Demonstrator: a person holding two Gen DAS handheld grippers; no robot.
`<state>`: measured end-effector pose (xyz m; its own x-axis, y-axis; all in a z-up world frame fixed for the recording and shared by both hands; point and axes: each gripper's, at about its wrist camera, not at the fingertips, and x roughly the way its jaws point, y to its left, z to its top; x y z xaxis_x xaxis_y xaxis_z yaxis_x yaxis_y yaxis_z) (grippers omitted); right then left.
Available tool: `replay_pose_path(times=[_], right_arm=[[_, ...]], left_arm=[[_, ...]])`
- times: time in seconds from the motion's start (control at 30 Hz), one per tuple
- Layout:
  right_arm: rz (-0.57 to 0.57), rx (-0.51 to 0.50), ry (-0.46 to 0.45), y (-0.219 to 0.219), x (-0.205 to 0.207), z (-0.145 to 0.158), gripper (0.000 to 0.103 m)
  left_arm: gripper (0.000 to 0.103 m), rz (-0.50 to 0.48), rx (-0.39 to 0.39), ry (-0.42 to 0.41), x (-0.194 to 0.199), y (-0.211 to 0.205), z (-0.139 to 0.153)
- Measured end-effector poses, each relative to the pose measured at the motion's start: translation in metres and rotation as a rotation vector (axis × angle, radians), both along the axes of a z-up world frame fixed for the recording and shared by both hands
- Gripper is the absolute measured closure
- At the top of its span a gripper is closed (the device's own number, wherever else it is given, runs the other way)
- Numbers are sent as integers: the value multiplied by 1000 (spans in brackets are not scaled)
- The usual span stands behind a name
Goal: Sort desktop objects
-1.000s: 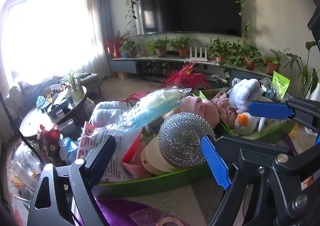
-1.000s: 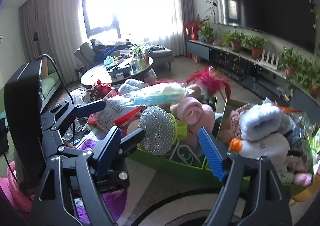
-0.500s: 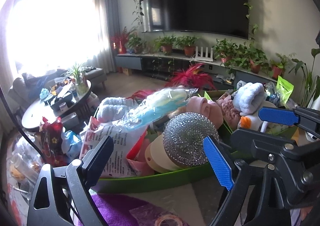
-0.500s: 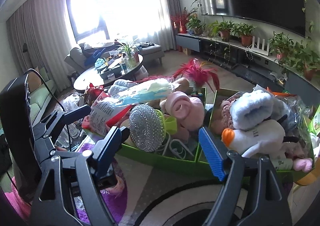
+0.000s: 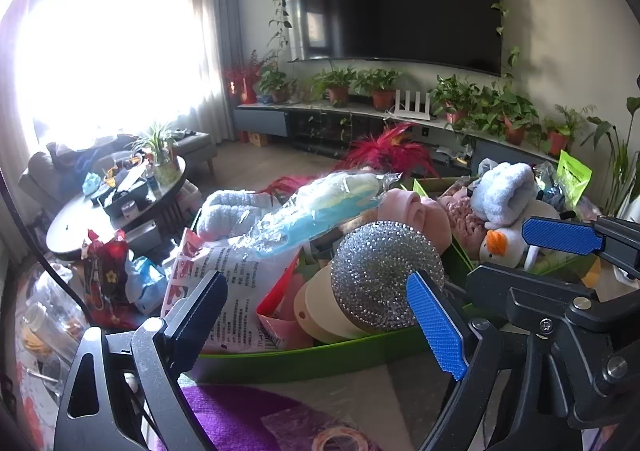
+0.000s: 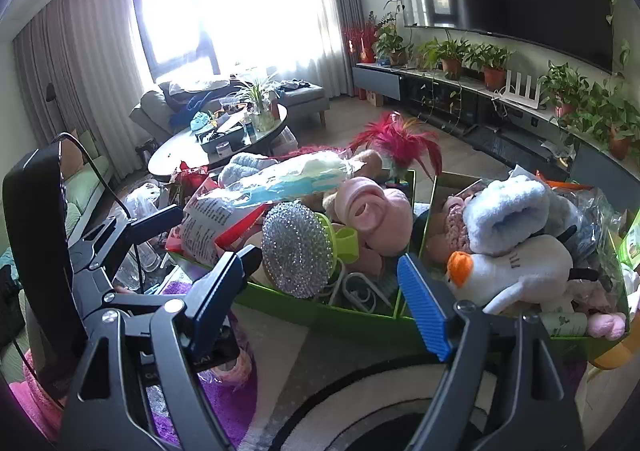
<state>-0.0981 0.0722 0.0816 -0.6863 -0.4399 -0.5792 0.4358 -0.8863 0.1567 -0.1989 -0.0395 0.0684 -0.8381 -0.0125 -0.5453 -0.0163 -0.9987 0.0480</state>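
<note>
Two green boxes (image 6: 320, 313) – one silver scrubber (image 6: 298, 249).

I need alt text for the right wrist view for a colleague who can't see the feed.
The open right gripper hovers, holding nothing, before two overfilled green boxes: a silver scrubber and pink plush in the left one, a white duck toy in the right. The left gripper shows at left, a sunlit living room behind.
</note>
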Motion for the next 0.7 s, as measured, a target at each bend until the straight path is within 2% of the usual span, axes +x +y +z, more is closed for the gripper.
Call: replay_pose_path(times=[0.7], right_arm=[[-3, 4, -11, 0, -1, -3, 22]], left_arm=[[11, -9, -15, 14, 1, 2, 0]])
